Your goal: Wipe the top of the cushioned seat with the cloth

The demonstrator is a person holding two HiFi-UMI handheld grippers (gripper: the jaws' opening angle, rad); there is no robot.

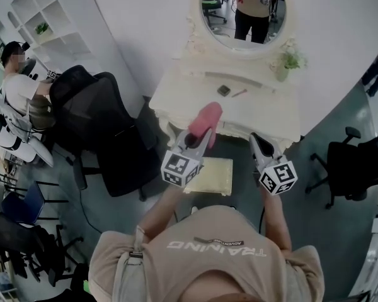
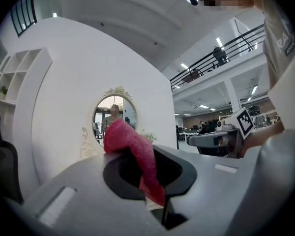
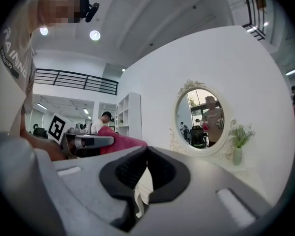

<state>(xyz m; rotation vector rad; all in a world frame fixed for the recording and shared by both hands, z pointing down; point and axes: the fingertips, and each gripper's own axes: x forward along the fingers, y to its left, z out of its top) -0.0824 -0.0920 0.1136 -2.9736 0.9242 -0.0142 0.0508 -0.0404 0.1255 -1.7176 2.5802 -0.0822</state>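
Much of the cushioned seat [image 1: 215, 176] is covered. The cube end of the left gripper [image 1: 200, 139] cuts across its near left corner, and that of the right gripper [image 1: 257, 143] crowds its right side. Only a pale yellow, flat, squarish pad shows, low in front of the white dressing table [image 1: 283, 115]. The cloth [image 1: 206, 122] is not on the seat. It is held up against the table's front edge, with the left gripper's dark pads pressed on it from both sides. It is soft, deep pink fabric, bunched into a rounded lump past the tips, with a narrower tail hanging down between the jaws. The right gripper's jaws meet at the tips. A pale sliver shows in the gap lower down, probably furniture behind rather than anything held. The oval mirror [image 1: 242, 11], in a carved cream frame, is cut off at the top of the head view, and a dark item [image 1: 223, 90] on the tabletop is too small to name
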